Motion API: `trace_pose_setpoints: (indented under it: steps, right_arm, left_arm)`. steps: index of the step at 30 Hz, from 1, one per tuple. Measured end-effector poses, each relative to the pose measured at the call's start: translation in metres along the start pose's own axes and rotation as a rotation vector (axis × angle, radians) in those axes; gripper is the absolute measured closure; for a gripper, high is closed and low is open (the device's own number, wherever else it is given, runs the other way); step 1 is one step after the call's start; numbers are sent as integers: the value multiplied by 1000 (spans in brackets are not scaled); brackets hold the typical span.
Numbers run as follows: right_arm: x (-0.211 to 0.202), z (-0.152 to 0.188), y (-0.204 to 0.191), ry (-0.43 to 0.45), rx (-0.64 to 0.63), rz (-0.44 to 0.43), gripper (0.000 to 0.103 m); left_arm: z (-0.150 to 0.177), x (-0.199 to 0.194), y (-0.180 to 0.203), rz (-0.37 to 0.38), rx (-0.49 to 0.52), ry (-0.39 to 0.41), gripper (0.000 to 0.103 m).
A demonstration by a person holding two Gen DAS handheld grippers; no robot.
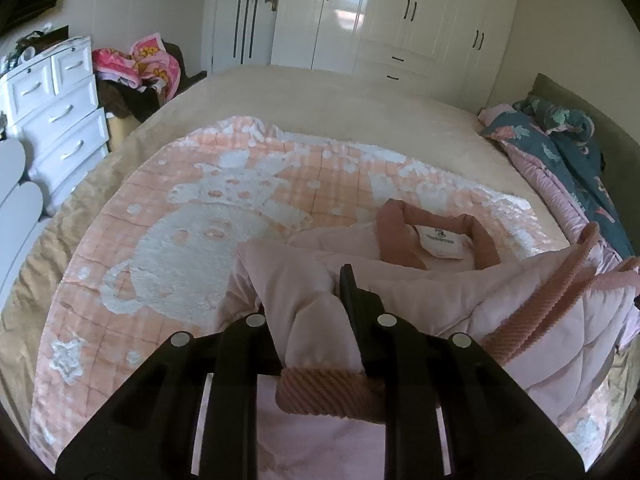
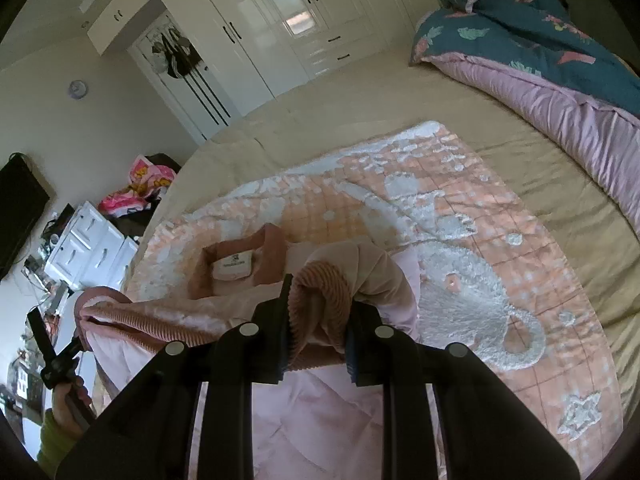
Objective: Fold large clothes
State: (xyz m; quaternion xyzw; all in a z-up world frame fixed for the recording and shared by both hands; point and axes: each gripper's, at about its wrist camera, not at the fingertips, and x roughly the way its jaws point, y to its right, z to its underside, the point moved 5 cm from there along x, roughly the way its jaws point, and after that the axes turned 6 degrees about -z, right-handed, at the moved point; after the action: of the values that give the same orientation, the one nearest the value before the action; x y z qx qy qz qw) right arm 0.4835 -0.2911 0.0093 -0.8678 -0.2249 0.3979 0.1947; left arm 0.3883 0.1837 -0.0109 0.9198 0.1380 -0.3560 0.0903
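Pink jacket (image 1: pixel 440 280) lies on the peach blanket (image 1: pixel 160 220), collar (image 1: pixel 440 224) at the far end of the jacket. Left gripper (image 1: pixel 316 320) is clamped on the jacket's ribbed hem (image 1: pixel 320 392), angled down over the near edge. Right gripper (image 2: pixel 316 320) pinches the ribbed cuff (image 2: pixel 320 292) and bunched sleeve the same way. Risks (judgement): thick rib could slip from the narrow jaws on a fast pull; uneven travel would skew the fold off the collar line; blanket could drag along.
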Motion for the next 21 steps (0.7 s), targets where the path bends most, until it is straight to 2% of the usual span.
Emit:
trace_pose_setpoints:
  steps: [8,10,12,13,15,19,21]
  right_arm:
    - [21,-4,9,-42,51,-15,77]
    - [25,-5,12,-50,82,-46,72]
    - [26,-6,14,-51,105,-74,59]
    - [26,-7,14,-47,110,-83,55]
    - [23,-9,11,-30,99,-81,38]
    - [19,-7,-2,-28,41,-93,36]
    - [18,-1,-9,-31,-9,-80,29]
  left_arm:
    - [0,23,0,-1,-12,-50,91]
    - [1,27,0,2,-18,-62,90]
    - [2,30,-1,4,-23,-70,90]
    - [2,32,-1,5,-23,-74,90]
    - [2,34,0,4,-22,-76,89]
    - [1,35,2,8,-24,-76,88]
    - [2,35,3,9,-21,-74,87]
